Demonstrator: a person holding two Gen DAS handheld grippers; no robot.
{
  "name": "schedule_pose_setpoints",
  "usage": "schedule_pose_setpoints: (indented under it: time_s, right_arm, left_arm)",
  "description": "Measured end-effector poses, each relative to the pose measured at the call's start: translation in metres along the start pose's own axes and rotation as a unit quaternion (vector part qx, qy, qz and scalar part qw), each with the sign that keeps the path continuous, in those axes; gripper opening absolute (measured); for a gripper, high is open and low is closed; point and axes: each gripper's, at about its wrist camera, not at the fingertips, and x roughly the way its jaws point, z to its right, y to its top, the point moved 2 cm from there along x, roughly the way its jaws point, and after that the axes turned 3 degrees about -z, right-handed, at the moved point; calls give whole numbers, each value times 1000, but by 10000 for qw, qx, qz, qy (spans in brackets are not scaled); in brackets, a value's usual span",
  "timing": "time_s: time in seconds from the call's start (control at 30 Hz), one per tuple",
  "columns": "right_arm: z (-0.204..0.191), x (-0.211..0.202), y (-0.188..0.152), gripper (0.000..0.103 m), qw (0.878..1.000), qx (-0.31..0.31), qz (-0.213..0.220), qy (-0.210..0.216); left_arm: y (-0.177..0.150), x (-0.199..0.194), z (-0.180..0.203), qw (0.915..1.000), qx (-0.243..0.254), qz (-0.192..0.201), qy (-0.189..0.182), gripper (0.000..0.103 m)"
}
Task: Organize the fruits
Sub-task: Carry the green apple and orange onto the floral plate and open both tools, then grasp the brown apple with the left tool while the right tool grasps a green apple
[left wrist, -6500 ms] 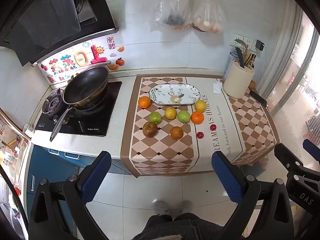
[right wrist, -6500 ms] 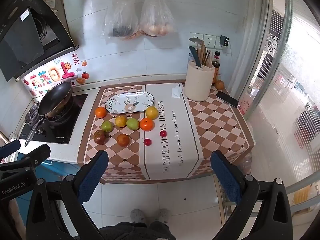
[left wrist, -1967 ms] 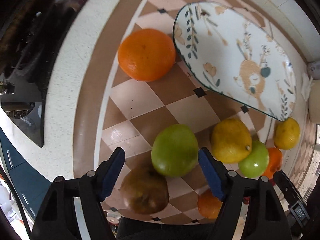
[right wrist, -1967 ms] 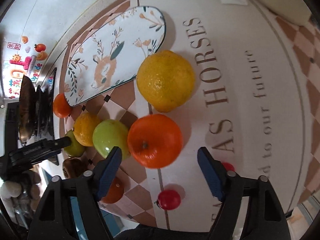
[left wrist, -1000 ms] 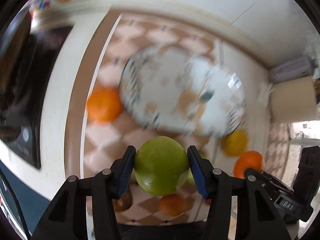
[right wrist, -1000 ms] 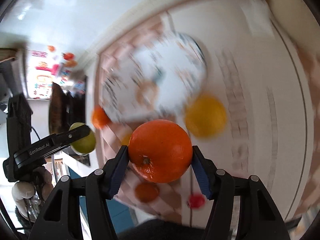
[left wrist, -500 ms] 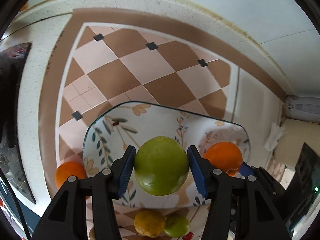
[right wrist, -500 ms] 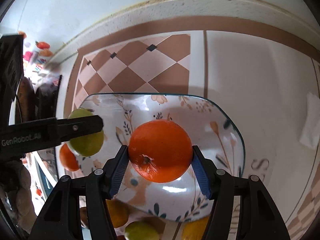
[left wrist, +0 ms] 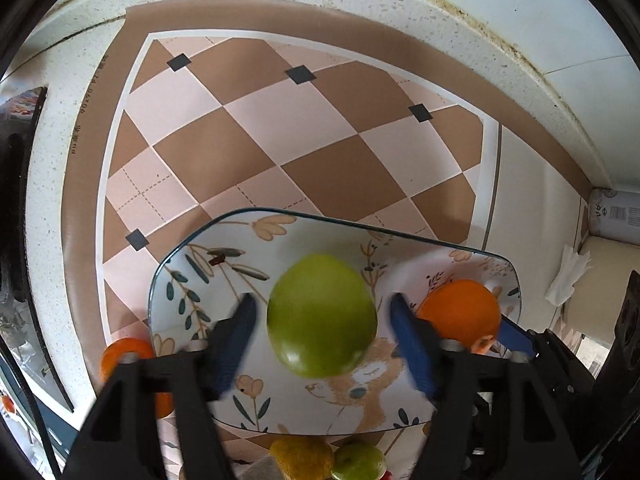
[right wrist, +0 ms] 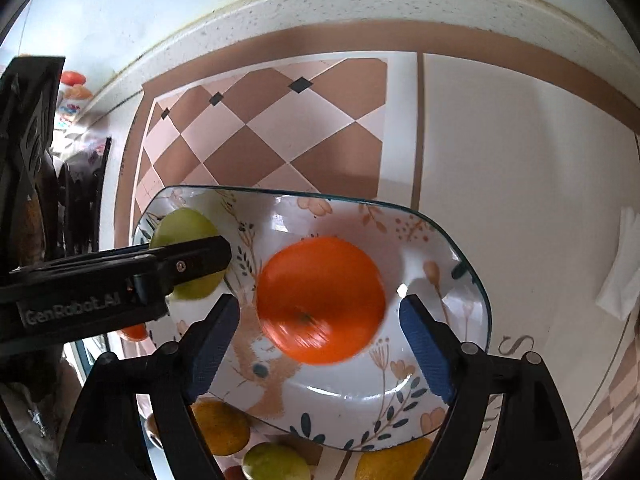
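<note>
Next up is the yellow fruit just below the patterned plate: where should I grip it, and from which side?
Grip the round yellow fruit across its widest middle, coming from above. Its far side sits against the oval patterned plate, and a small green fruit lies to its left.

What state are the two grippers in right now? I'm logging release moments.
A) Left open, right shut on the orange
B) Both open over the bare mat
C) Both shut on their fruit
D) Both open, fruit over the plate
D: the left gripper has a clear gap on each side of the green apple, the right gripper likewise around the orange, and both fruits sit over the deer-print plate.
</note>
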Motion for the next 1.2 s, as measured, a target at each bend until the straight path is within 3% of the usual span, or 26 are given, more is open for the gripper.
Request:
schedule_pose_setpoints:
  time_s: [0.27,0.4,0.6,1.2]
  right_arm:
    - [-8,-29,-28,91,9982,63,365,-466]
    - [-12,-48,-50,91,9945,84,626,-834]
    - [-17,-72,-93,91,9905,239,905,-1003]
    - [-71,-150,-203,91,9763,368,1875,-1020]
  left_arm:
    - [-23,-25,-7,9983,118,405,403,79]
    - [-48,-45,-9,9929,275,842,798,79]
    - [-91,-67,-12,9835,442,1337,1132,79]
    - [-207,-150,-11,9580,884,2524,1033,79]
